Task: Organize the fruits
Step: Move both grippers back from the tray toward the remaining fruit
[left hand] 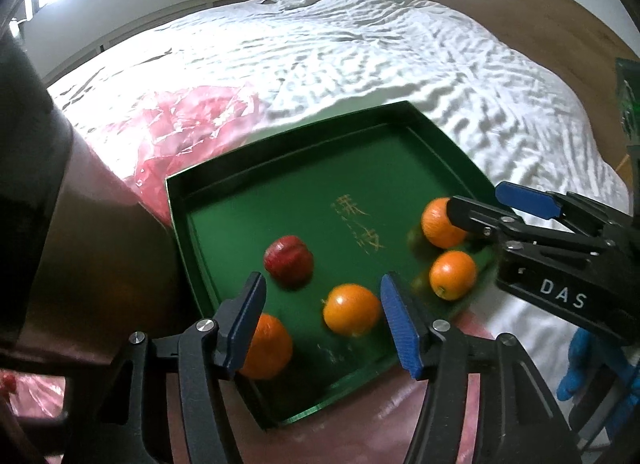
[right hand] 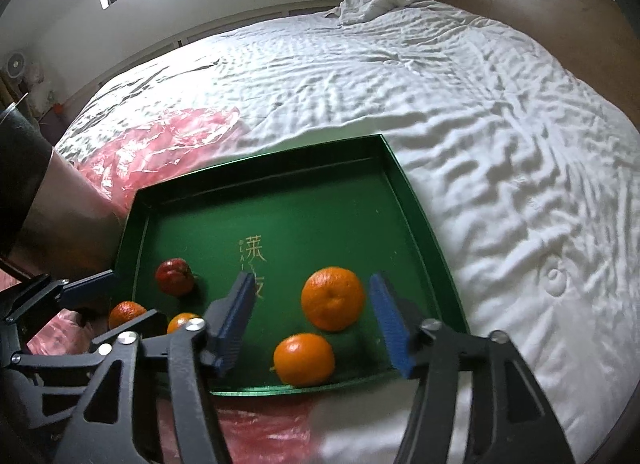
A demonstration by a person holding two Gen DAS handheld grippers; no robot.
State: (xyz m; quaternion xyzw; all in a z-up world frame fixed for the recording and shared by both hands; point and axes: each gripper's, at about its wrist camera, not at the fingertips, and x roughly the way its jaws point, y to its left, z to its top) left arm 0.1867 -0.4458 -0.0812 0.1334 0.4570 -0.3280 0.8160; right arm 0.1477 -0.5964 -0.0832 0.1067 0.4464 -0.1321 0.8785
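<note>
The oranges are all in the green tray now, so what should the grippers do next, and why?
Probably lift both grippers clear. The left gripper and right gripper stand open and hold nothing, and four oranges plus the red fruit already sit in the green tray.

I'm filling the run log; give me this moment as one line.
left tool: open, empty | right tool: open, empty | green tray: four oranges, one red apple | on white bed

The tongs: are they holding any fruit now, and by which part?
Nothing is held. The left tongs and the right tongs are both open above the green tray.
</note>
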